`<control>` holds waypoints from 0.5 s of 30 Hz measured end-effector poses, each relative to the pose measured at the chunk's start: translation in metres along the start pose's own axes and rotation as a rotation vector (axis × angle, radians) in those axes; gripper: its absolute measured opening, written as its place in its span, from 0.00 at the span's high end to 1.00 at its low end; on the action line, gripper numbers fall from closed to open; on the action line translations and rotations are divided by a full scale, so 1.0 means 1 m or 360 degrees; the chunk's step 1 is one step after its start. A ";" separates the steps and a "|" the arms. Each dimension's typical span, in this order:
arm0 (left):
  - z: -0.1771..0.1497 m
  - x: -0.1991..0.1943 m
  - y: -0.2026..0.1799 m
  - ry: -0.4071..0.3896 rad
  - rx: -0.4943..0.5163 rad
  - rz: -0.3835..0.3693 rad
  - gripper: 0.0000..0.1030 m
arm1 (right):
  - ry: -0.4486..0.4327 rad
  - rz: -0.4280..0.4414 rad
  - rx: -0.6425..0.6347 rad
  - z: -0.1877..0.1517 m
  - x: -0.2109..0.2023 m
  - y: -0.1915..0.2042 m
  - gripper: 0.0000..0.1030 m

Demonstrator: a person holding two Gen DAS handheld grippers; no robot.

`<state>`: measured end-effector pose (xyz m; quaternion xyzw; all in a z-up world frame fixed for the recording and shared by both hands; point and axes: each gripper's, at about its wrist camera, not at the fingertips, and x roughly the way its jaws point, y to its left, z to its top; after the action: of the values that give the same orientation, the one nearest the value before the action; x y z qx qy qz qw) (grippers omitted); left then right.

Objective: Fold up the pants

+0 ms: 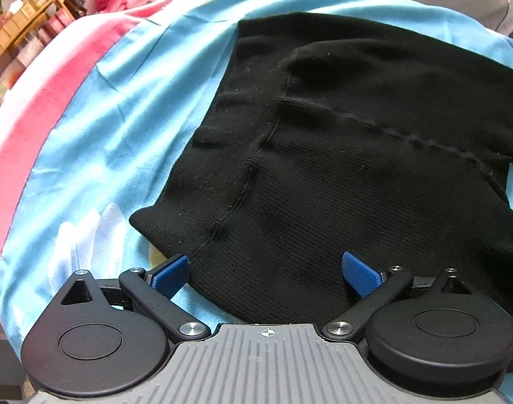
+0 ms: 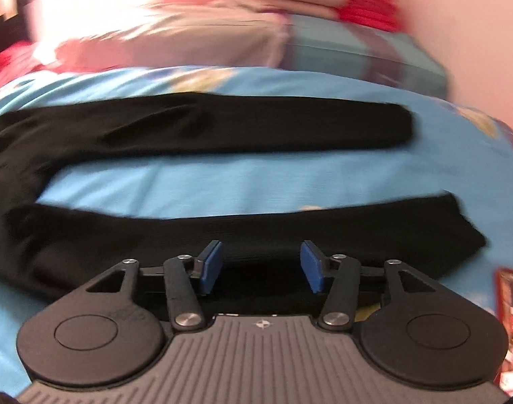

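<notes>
Broadly, a blue bedsheet [image 1: 128,107] fills both views, and the black pants [image 1: 340,155] lie spread flat on it, not yet folded. In the right wrist view the pants [image 2: 202,128] run left to right across the frame: the two legs stretch as long dark bands, one across the middle of the frame and one low down, parted by a strip of blue sheet and joining at the left edge. So the long axis lies crosswise to both pairs of fingers, not along them.

The left gripper [image 1: 266,272] sits at the bottom of its frame over the waist end, where the wide ribbed cloth spreads upward and to the right; its jaws stand wide apart and hold nothing, with the near edge of the cloth lying between them. The right gripper [image 2: 261,266] hangs over the nearer leg, low in its frame, jaws likewise apart and empty. That view is blurred, so whether the pads touch the cloth cannot be told.

Each hand seems close to its own part, the left to the waist, the right to the near leg. The cloth looks a thin, stretchy knit with raised seams [image 1: 391,131], likely to sag once lifted.
</notes>
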<state>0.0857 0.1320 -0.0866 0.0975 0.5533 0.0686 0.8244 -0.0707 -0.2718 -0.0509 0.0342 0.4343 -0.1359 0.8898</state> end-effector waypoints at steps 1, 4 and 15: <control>-0.001 0.000 -0.001 -0.0004 0.0004 0.0005 0.00 | -0.0001 0.0036 -0.0061 -0.001 -0.001 0.011 0.42; -0.001 0.000 -0.001 -0.0005 -0.0002 -0.0001 0.00 | 0.0025 0.0128 -0.0170 -0.009 -0.003 0.038 0.39; -0.014 -0.022 0.035 0.0063 -0.0159 -0.0179 0.00 | 0.0223 0.0167 0.0043 -0.035 -0.024 -0.002 0.37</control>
<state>0.0637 0.1625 -0.0639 0.0236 0.5700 0.0517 0.8197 -0.1123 -0.2622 -0.0537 0.0782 0.4911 -0.0921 0.8627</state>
